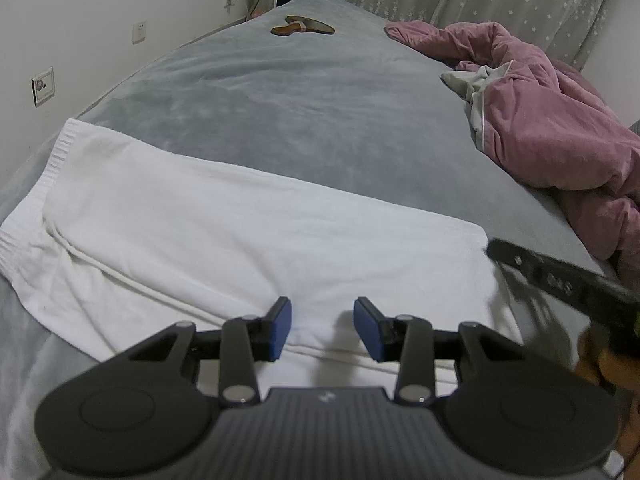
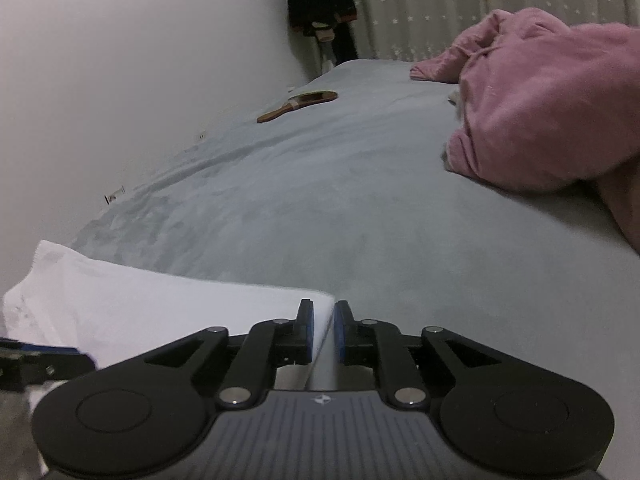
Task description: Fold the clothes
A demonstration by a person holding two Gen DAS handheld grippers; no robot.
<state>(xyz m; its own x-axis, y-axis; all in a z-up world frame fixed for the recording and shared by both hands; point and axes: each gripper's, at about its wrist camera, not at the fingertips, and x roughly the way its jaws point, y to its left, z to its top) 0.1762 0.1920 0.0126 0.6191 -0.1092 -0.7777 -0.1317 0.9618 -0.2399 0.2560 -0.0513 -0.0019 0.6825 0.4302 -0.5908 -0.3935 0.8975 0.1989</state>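
Grey bed [image 1: 320,120] carries white trousers [image 1: 240,240] spread flat near its front edge; pink heap [image 1: 552,120] sits far right. Risk: right gripper [image 2: 324,330], nearly closed on the cloth's corner edge, may lose a thin bite & the layer drops. Left gripper [image 1: 322,328] gapes wide, empty, above the hem. Only left view shows waistband & drawcord

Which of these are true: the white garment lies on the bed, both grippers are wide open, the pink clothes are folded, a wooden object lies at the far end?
1. The white garment lies spread on the grey bed. True.
2. Both grippers are wide open. False: the left gripper is open, while the right gripper is closed on the garment's edge.
3. The pink clothes are neatly folded. False: they lie crumpled.
4. A wooden object lies at the far end. True.
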